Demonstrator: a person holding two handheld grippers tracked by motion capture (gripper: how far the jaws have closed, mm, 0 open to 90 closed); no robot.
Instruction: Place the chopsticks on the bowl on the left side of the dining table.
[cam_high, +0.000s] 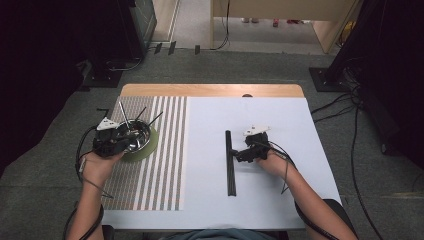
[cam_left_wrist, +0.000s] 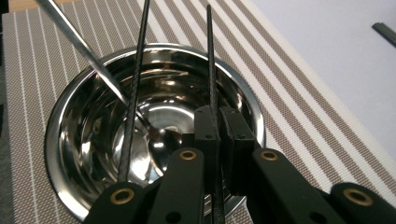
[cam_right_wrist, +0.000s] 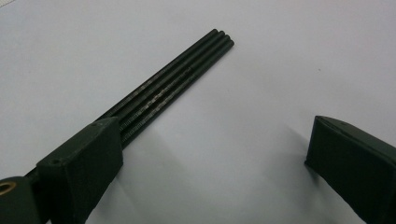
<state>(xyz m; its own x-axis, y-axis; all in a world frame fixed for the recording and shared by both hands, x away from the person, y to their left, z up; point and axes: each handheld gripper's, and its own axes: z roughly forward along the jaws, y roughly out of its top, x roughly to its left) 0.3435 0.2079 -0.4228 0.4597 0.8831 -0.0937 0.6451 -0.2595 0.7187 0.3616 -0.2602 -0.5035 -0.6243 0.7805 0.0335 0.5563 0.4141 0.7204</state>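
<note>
- Nearest the high camera, at the bottom left, the person's left hand (cam_high: 97, 167) holds the left gripper (cam_high: 120, 139) over a shiny steel bowl (cam_high: 142, 142).
- That bowl sits on a green coaster (cam_high: 152, 147), which lies on the striped placemat (cam_high: 165, 150) on the left part of the white table (cam_high: 260, 125).
- Seen in the left gripper view, the left gripper's (cam_left_wrist: 217, 128) jaws are pressed together on one thin black rod (cam_left_wrist: 209, 56); its long axis runs up and away over the bowl's (cam_left_wrist: 70, 116) far rim.
- A second black rod (cam_left_wrist: 135, 79) and a silver spoon handle (cam_left_wrist: 79, 42) lean in the bowl, both slanting outward past the rim.
- Farther right, a bundle of black rods (cam_high: 230, 162) lies flat on the bare table, its long axis running from the near edge toward the far edge.
- The right gripper (cam_high: 248, 152) sits just beside this bundle.
- In the right gripper view, its jaws stand wide apart and hold nothing; the bundle (cam_right_wrist: 187, 70) passes close by one jaw, pointing away.
</note>
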